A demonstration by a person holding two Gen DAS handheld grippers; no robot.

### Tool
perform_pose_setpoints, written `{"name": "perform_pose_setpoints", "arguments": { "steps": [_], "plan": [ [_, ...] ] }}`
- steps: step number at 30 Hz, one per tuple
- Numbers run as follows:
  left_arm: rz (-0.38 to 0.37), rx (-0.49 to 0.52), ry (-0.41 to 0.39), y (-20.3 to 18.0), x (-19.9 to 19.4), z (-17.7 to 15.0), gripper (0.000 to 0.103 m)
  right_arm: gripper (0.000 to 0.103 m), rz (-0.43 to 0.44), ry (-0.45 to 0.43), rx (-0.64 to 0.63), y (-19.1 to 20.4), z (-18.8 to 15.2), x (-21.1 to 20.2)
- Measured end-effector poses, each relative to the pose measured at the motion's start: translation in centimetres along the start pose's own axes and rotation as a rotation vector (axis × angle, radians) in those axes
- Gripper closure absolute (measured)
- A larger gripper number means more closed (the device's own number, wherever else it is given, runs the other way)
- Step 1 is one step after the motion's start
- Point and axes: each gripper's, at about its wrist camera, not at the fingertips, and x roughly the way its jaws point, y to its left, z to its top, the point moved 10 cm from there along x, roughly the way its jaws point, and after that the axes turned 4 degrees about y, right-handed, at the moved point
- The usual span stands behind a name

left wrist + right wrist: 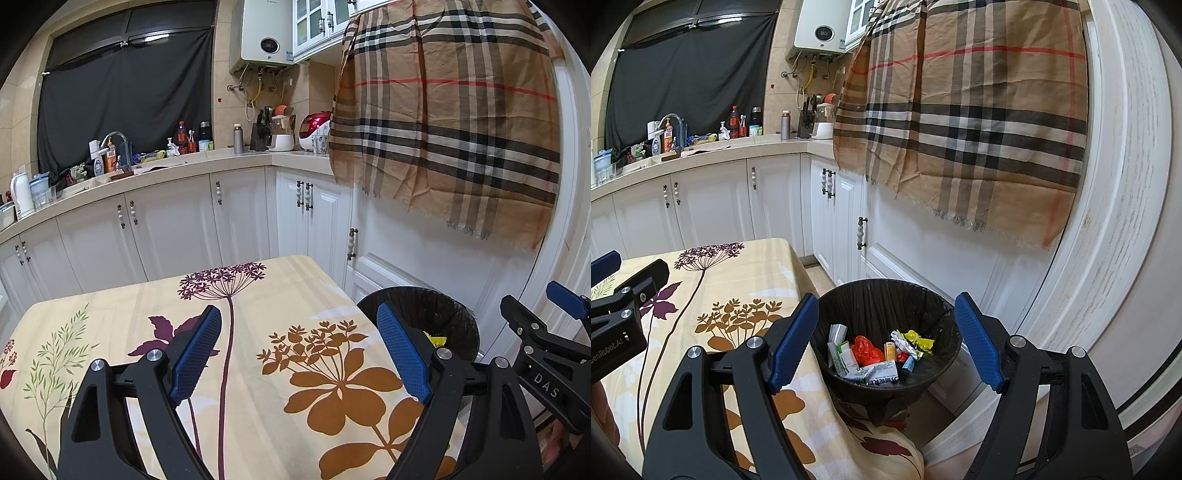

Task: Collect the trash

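A black trash bin (886, 295) lined with a dark bag stands on the floor beside the table's right edge; several wrappers lie in it, among them a red-orange scrap (865, 349), yellow crumpled foil (916, 341) and white packets (882, 371). My right gripper (888, 343) hovers open over the bin with nothing between its blue pads. My left gripper (301, 350) stands open above the floral tablecloth (258, 295), empty too. In the left wrist view the bin (443, 306) shows at the right, with the right gripper (550, 332) past it.
White lower cabinets (173, 221) run behind the table, under a cluttered counter (177, 162) with bottles and a sink tap. A plaid cloth (960, 110) hangs over the tall white cabinet at the right. A narrow strip of floor (816, 271) separates table and cabinets.
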Motion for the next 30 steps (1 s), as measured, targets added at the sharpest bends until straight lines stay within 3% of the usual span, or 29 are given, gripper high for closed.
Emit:
{"name": "perform_pose_setpoints", "arguments": {
  "steps": [30],
  "plan": [
    [-0.004, 0.008, 0.019, -0.35, 0.81, -0.59, 0.02, 0.029, 0.001, 0.004, 0.0, 0.03, -0.34, 0.31]
  ]
}}
